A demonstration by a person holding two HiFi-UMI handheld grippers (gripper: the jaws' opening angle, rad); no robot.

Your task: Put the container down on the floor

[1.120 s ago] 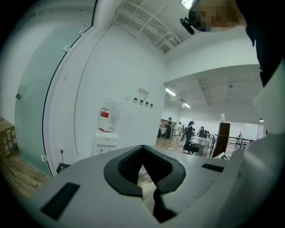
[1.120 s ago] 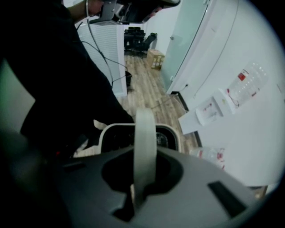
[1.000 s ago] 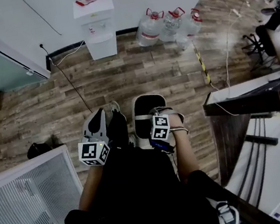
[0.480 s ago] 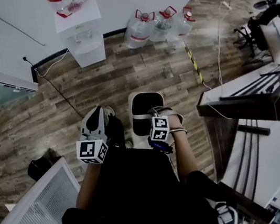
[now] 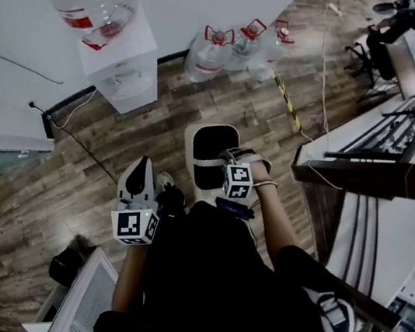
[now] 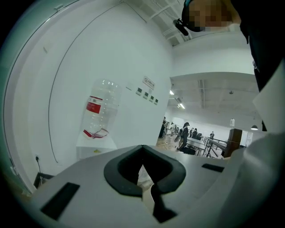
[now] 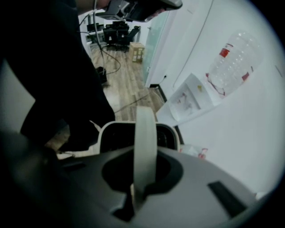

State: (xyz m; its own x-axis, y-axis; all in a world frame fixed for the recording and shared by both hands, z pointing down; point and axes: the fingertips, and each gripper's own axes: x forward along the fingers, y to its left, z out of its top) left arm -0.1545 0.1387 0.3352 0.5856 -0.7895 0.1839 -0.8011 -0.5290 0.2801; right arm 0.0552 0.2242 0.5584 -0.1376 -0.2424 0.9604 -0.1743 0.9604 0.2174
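While the right tongs (image 7: pixel 138 189) are pinched on the pale handle band (image 7: pixel 145 142) of the white container (image 5: pixel 215 156), that container hangs in front of the person's dark-clothed legs, over the wooden floor (image 5: pixel 74 172). The head view does not settle whether its base touches the boards. From the right gripper view the band runs upright through the slot of the tongs, and the container's white rim and dark inside show just beyond them. The left tongs (image 5: pixel 142 172) sit just to the left of the container, apart from it and at about the same height. In the left gripper view they are pressed nearly together, with only a thin slit between them, and nothing is caught in it. Farther ahead, a white water dispenser (image 5: pixel 124 69) stands against the wall with a clear bottle (image 5: pixel 98 6) upended on top. Three large water jugs (image 5: pixel 231 47) with red caps stand on the floor to its right. A black cable (image 5: pixel 78 147) trails across the boards from the wall.
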